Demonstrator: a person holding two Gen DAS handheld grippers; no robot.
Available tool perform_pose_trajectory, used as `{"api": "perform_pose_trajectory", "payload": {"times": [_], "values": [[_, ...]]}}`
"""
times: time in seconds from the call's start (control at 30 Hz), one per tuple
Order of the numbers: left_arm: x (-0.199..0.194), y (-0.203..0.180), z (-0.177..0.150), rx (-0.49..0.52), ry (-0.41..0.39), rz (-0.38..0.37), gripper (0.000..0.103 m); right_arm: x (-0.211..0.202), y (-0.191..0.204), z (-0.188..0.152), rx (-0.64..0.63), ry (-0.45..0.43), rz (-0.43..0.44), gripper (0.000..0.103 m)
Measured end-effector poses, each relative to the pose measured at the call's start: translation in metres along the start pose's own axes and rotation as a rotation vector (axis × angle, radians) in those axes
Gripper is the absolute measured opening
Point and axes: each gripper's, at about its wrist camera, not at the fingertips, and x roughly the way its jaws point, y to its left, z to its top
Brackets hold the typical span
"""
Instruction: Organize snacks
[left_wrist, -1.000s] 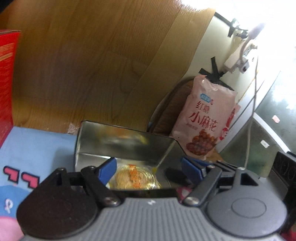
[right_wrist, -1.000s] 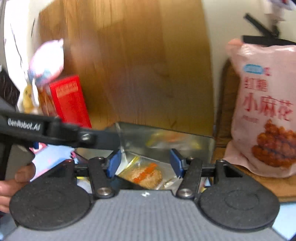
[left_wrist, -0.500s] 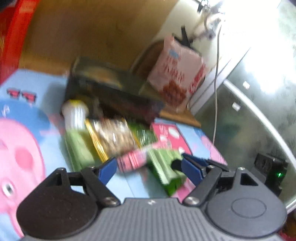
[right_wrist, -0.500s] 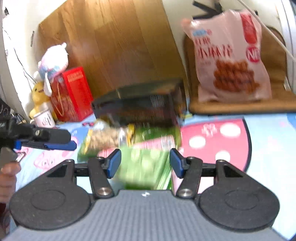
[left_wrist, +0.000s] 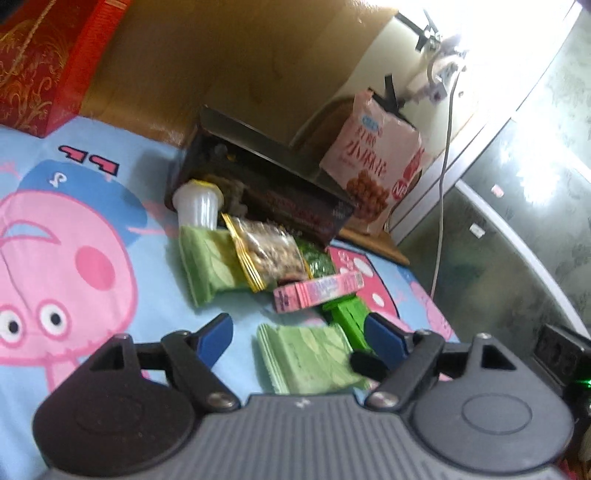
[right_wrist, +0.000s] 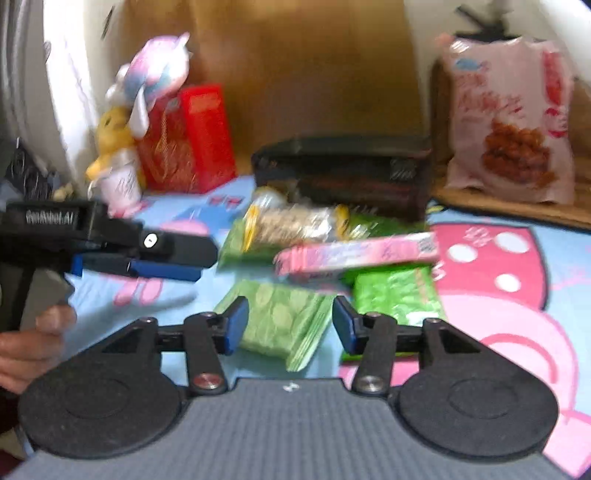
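A home – cartoon mat (left_wrist: 74, 236), plush toys (right_wrist: 147, 81).

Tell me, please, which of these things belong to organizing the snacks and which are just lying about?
Job: dark tin, pale green packet, pink box, nut packet, bright green packet.
Lying about: red box, plush toys, cartoon mat.

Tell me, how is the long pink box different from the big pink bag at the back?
The long pink box is slim and stiff; the big pink bag is wide and soft. The box lies flat across the green packets on the mat, while the bag stands upright behind the dark tin. The bag shows a picture of brown snacks; the box does not. Both are pink.
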Motion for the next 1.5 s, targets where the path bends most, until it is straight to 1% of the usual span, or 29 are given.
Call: {"api": "perform_pose_trajectory", "payload": {"times": [0.03,0.07,0.13,0.2,0.27,0.33,0.4,0.6,0.73,0.83,0.87,0.93,1.1,1.23,1.3,1.33,1.4,1.5], "values": [[0.002,0.001,0.001,-0.006,-0.003,-0.003,0.081,-0.005,-0.002,0.0,0.02,-0.023,-0.02,0.059],[0.003,0.004,0.001,-0.016,-0.002,-0.007,0.081,-0.009,-0.004,0.0,0.035,-0.041,-0.049,0.067],[0.007,0.008,0.001,-0.041,0.007,0.003,0.081,-0.009,-0.007,-0.001,0.048,-0.054,-0.109,0.074],[0.006,0.012,0.0,-0.069,0.01,0.016,0.081,-0.001,-0.012,0.0,0.065,-0.02,-0.152,0.074],[0.003,0.014,-0.001,-0.081,-0.001,0.034,0.082,0.009,-0.014,-0.001,0.082,0.01,-0.172,0.075],[0.002,0.015,-0.002,-0.091,-0.006,0.053,0.083,0.012,-0.008,-0.003,0.05,0.002,-0.194,0.076],[0.003,0.018,-0.003,-0.105,0.001,0.068,0.083,0.019,0.001,-0.003,-0.01,0.016,-0.207,0.076],[-0.002,0.02,-0.006,-0.112,-0.008,0.084,0.085,0.024,0.02,-0.001,-0.072,0.047,-0.154,0.073],[-0.003,0.019,-0.007,-0.11,-0.008,0.09,0.085,0.027,0.027,0.001,-0.055,0.09,-0.081,0.073],[-0.004,0.019,-0.007,-0.112,-0.011,0.092,0.086,0.024,0.029,0.003,-0.067,0.107,-0.073,0.073],[-0.004,0.019,-0.007,-0.113,-0.012,0.092,0.086,0.023,0.027,0.004,-0.056,0.106,-0.079,0.073],[-0.005,0.019,-0.008,-0.112,-0.013,0.094,0.087,0.02,0.017,0.007,-0.024,0.088,-0.126,0.073],[-0.004,0.018,-0.009,-0.102,-0.008,0.092,0.087,0.013,-0.016,0.013,0.136,0.034,-0.227,0.073],[-0.002,0.016,-0.01,-0.09,-0.002,0.093,0.087,0.012,-0.035,0.011,0.215,0.012,-0.311,0.074],[-0.002,0.016,-0.01,-0.088,-0.002,0.091,0.087,0.014,-0.036,0.011,0.215,0.012,-0.313,0.075],[-0.002,0.016,-0.01,-0.089,-0.002,0.092,0.087,0.016,-0.033,0.011,0.193,0.019,-0.316,0.075],[-0.002,0.016,-0.01,-0.09,-0.004,0.092,0.087,0.02,-0.024,0.011,0.13,0.038,-0.318,0.075],[-0.002,0.016,-0.01,-0.089,-0.01,0.097,0.087,0.025,-0.01,0.008,0.04,0.051,-0.297,0.075]]}}
